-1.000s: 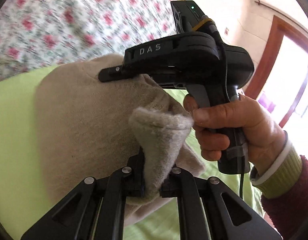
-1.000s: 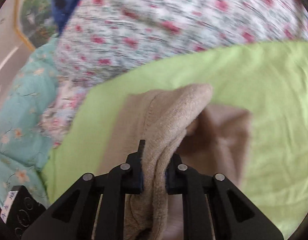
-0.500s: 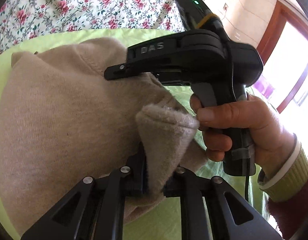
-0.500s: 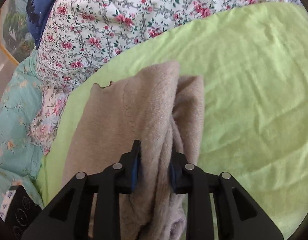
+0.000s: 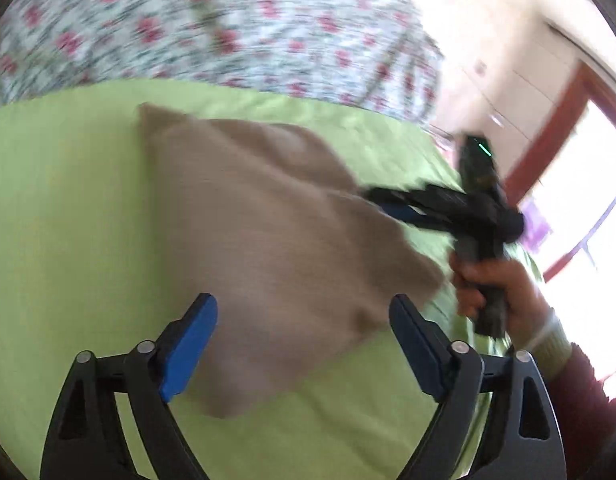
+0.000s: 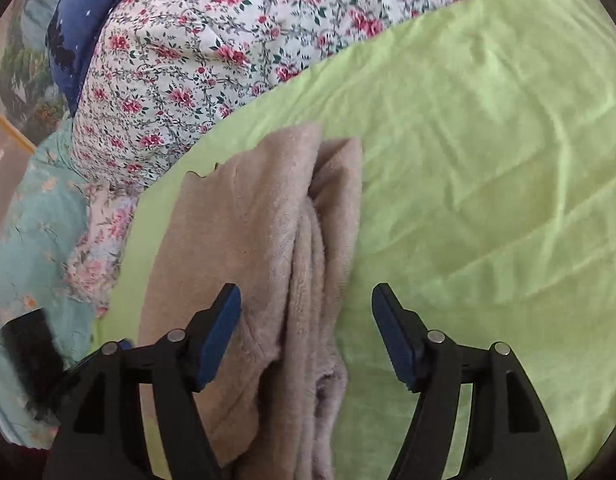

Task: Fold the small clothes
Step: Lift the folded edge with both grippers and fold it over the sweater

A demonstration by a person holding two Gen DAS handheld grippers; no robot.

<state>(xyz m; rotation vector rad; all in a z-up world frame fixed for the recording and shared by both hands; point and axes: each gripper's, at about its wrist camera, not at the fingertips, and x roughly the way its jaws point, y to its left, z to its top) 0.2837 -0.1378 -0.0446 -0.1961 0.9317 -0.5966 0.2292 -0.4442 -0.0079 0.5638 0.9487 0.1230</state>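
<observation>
A beige fleece garment [image 5: 276, 240] lies folded on the green sheet [image 5: 60, 208]. My left gripper [image 5: 304, 344] is open and empty, just above the garment's near edge. My right gripper [image 6: 308, 332] is open and empty over the garment [image 6: 268, 264], whose folded layers run between the fingers. In the left wrist view the right gripper [image 5: 387, 200] shows at the garment's right edge, held by a hand [image 5: 495, 288].
A floral quilt [image 6: 212, 48] lies bunched along the far side of the green sheet [image 6: 487, 160]. A teal floral cloth [image 6: 32, 232] and a dark blue cloth [image 6: 80, 20] lie at the left. A doorway [image 5: 579, 184] is at the right.
Both grippers have opened and let go of the beige garment, which now lies flat on the sheet. The left gripper has drawn back from it.
</observation>
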